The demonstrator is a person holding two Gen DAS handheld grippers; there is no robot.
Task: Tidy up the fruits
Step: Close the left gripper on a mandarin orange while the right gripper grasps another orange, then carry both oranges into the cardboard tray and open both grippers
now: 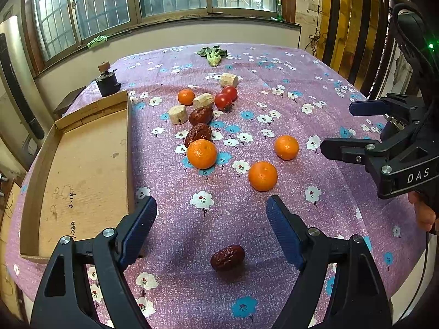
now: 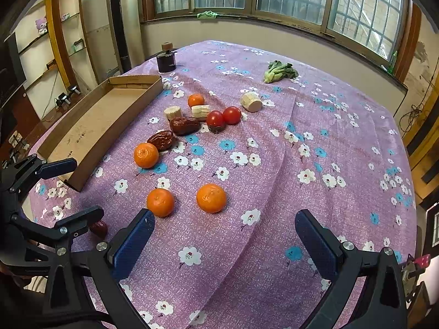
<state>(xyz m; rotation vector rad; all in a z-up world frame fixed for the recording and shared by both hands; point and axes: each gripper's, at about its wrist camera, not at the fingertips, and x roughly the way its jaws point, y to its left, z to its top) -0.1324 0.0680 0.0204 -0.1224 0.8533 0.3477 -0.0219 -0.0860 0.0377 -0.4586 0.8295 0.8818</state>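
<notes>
Floral tablecloth [image 1: 315,219]: left gripper [image 1: 211,213] spread over a light, wrinkled red date [image 1: 227,257], best pinched gently midbody; right gripper [image 2: 225,235] spread, empty.

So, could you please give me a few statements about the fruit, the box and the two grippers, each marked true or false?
1. The cardboard box already holds two oranges. False: nothing lies in it.
2. The left hand-held gripper is open, with a red date lying on the cloth between its fingers. True.
3. Two tomatoes sit touching each other. True.
4. The right hand-held gripper is shut on an orange. False: it is open and holds nothing; the nearest orange lies ahead of it.
5. The leafy green vegetable lies apart from the fruit cluster, towards the window. True.
</notes>
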